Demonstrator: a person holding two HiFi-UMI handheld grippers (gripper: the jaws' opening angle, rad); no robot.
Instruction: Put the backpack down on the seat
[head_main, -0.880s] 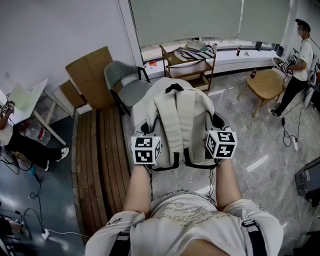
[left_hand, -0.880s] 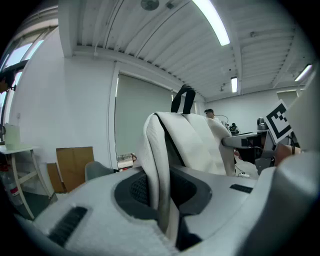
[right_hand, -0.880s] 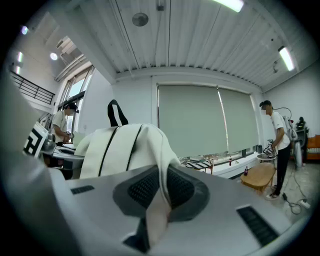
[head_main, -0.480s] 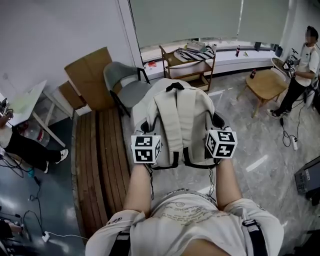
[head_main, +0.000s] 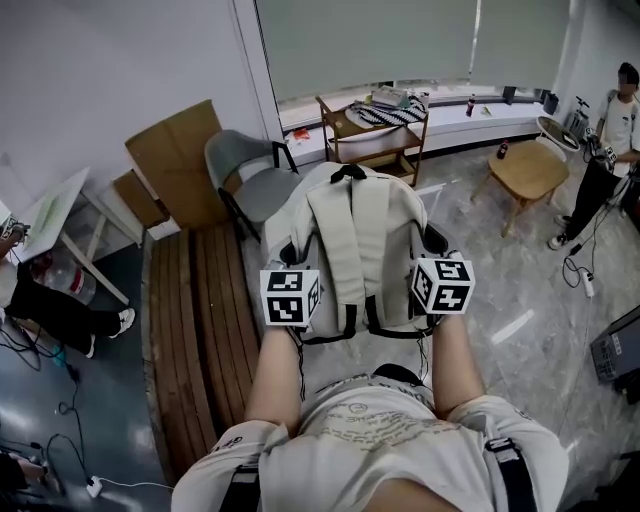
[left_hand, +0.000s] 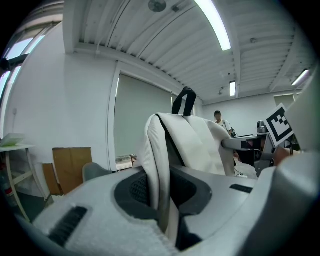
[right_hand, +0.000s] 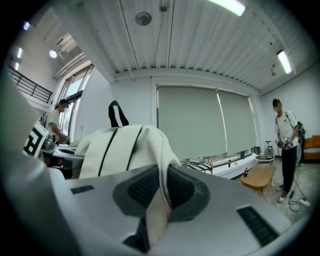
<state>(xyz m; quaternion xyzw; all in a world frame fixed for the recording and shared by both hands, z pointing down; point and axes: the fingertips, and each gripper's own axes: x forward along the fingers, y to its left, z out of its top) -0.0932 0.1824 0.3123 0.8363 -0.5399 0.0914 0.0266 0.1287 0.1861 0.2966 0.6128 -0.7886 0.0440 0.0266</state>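
Head view shows the person holding a cream backpack (head_main: 362, 235) up in front of the body, with one claw on each side of it. The left gripper (head_main: 291, 262) grips the bag's left edge and the right gripper (head_main: 437, 252) grips its right edge. The shoulder straps (head_main: 340, 250) face the person, and the black carry loop (head_main: 348, 173) sits at the bag's far end.

In the left gripper view, the jaws are closed on a fold of ribbed cream fabric, with the pads pressing it from both sides. In the right gripper view, those jaws likewise pinch a fold of the same cream cloth.

The backpack hangs in the air between the two claws, above the pale floor (head_main: 520, 300). A grey chair (head_main: 245, 170) stands just beyond it on the far left, partly hidden by the bag. A slatted wooden bench (head_main: 195, 320) runs along the left. A sheet of cardboard (head_main: 175, 155) leans on the wall behind the grey chair. On the far side, a wooden shelf (head_main: 375, 130) stands by the window. A wooden chair (head_main: 525, 168) stands far right, near a standing person (head_main: 612, 130).
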